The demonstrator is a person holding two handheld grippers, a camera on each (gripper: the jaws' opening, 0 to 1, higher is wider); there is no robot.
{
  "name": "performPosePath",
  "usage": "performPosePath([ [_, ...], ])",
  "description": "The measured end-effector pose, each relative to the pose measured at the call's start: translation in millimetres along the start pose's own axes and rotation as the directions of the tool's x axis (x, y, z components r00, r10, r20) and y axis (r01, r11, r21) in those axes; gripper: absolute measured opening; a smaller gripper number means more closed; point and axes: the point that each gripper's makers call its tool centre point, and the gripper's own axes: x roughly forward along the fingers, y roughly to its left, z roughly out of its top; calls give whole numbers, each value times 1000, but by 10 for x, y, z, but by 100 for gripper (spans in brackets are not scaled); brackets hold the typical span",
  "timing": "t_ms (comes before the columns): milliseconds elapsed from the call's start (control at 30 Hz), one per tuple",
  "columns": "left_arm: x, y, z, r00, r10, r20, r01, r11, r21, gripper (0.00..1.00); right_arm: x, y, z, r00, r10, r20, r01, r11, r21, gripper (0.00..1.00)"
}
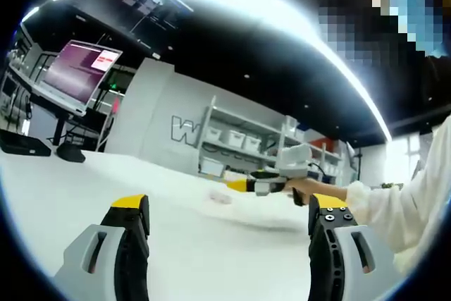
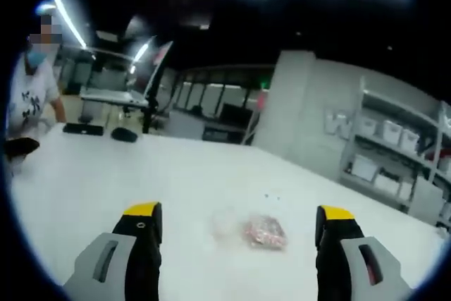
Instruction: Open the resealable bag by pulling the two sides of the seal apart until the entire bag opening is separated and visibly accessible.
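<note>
A small clear resealable bag (image 2: 255, 230) with reddish contents lies flat on the white table (image 2: 106, 181), a little beyond and between my right gripper's jaws. My right gripper (image 2: 236, 225) is open with nothing held. In the left gripper view the same bag (image 1: 220, 197) is a faint pale patch far out on the table (image 1: 56, 188). My left gripper (image 1: 229, 213) stands open and holds nothing. The right gripper (image 1: 264, 182) comes into that view from the right, held by a hand in a white sleeve, hovering above the table near the bag.
A monitor on a stand (image 1: 77, 72), a keyboard (image 1: 25, 144) and a mouse (image 1: 70, 153) sit at the table's far left. Shelving with white bins (image 1: 239, 139) lines the back wall. A seated person (image 2: 32, 96) is at the table's left edge, beside a keyboard (image 2: 83, 129).
</note>
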Motion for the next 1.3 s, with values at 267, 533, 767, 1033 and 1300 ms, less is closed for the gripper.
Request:
performPosePath([
  [267, -8, 2, 6, 1000, 1, 0, -1, 1000, -1, 92, -135, 9, -16, 1000, 2, 11, -2, 1000, 13, 90],
  [533, 12, -13, 9, 1000, -4, -2, 4, 1000, 4, 92, -302, 43, -32, 1000, 10, 21, -10, 1000, -25, 90],
  [767, 27, -8, 14, 1000, -4, -2, 4, 1000, 8, 92, -427, 79, -29, 1000, 13, 20, -10, 991, -130, 90],
  [1033, 42, -29, -4, 1000, -11, -8, 11, 1000, 7, 92, -533, 267, -34, 998, 58, 11, -56, 982, -180, 90],
  [1300, 32, -13, 1, 1000, -6, -8, 6, 1000, 8, 92, -659, 332, -12, 999, 52, 18, -45, 963, -266, 90],
])
